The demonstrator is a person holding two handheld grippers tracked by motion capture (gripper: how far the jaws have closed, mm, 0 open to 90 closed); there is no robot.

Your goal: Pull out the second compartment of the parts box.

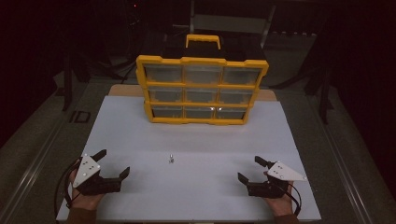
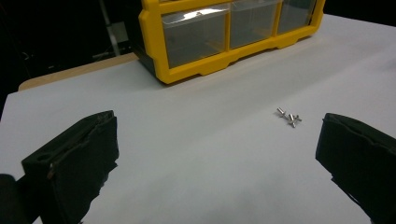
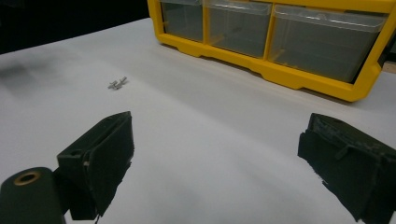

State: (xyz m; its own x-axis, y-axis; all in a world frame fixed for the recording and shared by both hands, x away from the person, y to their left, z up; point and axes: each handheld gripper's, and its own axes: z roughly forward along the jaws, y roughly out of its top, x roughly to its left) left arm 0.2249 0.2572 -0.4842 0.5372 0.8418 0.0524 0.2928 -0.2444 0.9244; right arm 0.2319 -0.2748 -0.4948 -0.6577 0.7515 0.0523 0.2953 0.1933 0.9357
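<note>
Small metal screws (image 1: 171, 159), a tight little cluster, lie on the white table (image 1: 196, 140) between the two grippers, a bit far of both and well near of the yellow drawer organizer (image 1: 201, 88).

Key relation: the cluster sits left of table centre, so the left gripper (image 1: 115, 164) looks nearer than the right gripper (image 1: 254, 169). From the left one, the screws lie to the right and slightly far; in the left gripper view they sit (image 2: 289, 116) ahead and toward the right-hand jaw, not centred in the gap. In the right gripper view they are (image 3: 117, 83) far off, up and left of the jaws.

Long axis: too small to call per piece; the cluster looks loosely jumbled, pieces pointing in different ways.

Jaws: both grippers spread wide, nothing between them, nothing touched. Both hover or rest low over bare table, well apart from the screws.

Organizer: drawers all appear shut; contents not readable.

Judgement: the left one takes the pick. It needs to swing right and forward to centre the cluster in the gap, then come down. Tiny parts on a flat sheet, easy to scatter.
</note>
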